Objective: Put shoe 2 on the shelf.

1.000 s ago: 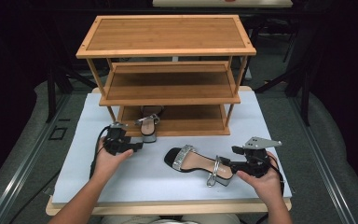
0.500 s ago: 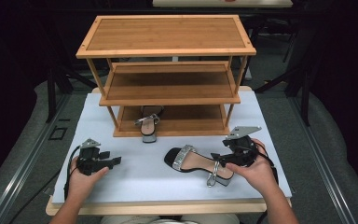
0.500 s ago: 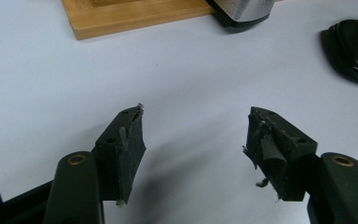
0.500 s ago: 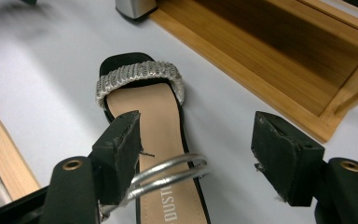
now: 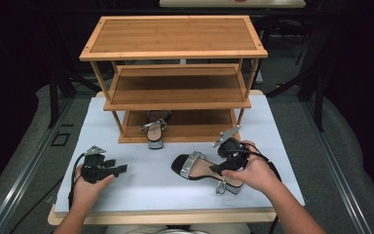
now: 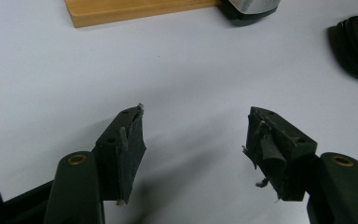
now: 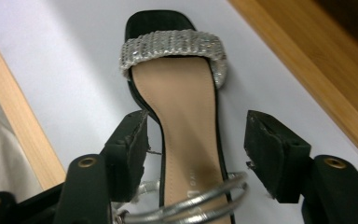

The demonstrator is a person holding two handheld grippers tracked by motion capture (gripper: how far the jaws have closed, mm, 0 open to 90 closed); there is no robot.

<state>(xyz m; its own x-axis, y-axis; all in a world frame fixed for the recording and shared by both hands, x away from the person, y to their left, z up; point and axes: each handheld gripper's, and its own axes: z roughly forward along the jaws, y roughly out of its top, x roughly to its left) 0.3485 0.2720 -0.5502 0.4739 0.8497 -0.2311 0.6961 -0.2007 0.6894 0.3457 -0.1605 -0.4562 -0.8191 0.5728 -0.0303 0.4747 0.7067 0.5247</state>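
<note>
The sandal (image 5: 205, 170) lies on the white table cover (image 5: 146, 190) in front of the wooden shoe rack (image 5: 175, 78), toe toward the left of the high view and block heel toward the person's right hand, while its twin (image 5: 154, 130) already sits on the bottom shelf with its heel hanging over the front edge. The right gripper (image 5: 222, 166) is straddling the sandal's narrow middle, and its jaws have just been closing; in the right gripper view the tan insole (image 7: 186, 121) runs up between the two pads (image 7: 133, 140), which stand apart from its edges, so nothing is pinched yet. The left gripper (image 5: 119, 169) rests well to the left over bare cover, jaws released and empty. The sandal looks light with a stiff sole, but the heel end probably carries most of the weight, so a pinch across the waist may let the toe tip up. The glittery toe band (image 7: 173, 44) and thin silver ankle strap (image 7: 191, 200) look soft and would flop or slip; the sole edges are likely the firmer hold
</note>
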